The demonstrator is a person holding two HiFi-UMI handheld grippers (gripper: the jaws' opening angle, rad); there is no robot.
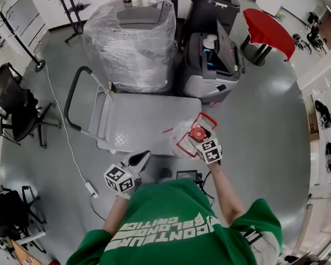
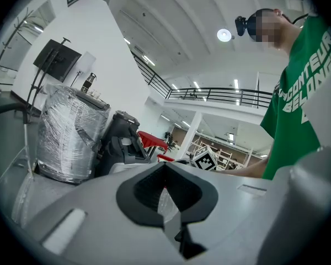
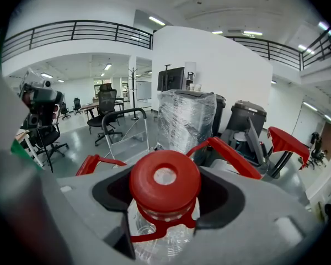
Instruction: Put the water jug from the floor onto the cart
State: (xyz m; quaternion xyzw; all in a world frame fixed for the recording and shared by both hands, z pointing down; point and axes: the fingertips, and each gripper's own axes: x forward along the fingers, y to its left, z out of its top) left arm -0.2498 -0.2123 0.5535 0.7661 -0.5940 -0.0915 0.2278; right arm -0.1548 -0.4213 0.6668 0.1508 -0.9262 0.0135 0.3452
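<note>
Head view puts the clear plastic water jug with a red cap and red handle [image 1: 183, 135] just right of the frame's centre, over the lower right corner of the grey flat cart with a black push handle [image 1: 138, 120]; whether it rests on the deck or hangs above it cannot be told. The right tongs [image 1: 201, 141] are clamped on the jug's neck just under the cap, and the right gripper view shows the dark pads closed on both sides of it. The left tongs [image 1: 139, 159] hang lower left of the jug, off the cart's near edge, apart from it, their jaws drawn together to a narrow slit with nothing held. Above the cart in the frame stands a bulky load wrapped in clear film [image 1: 129, 43], with a grey and black machine [image 1: 212, 57] to its right.
</note>
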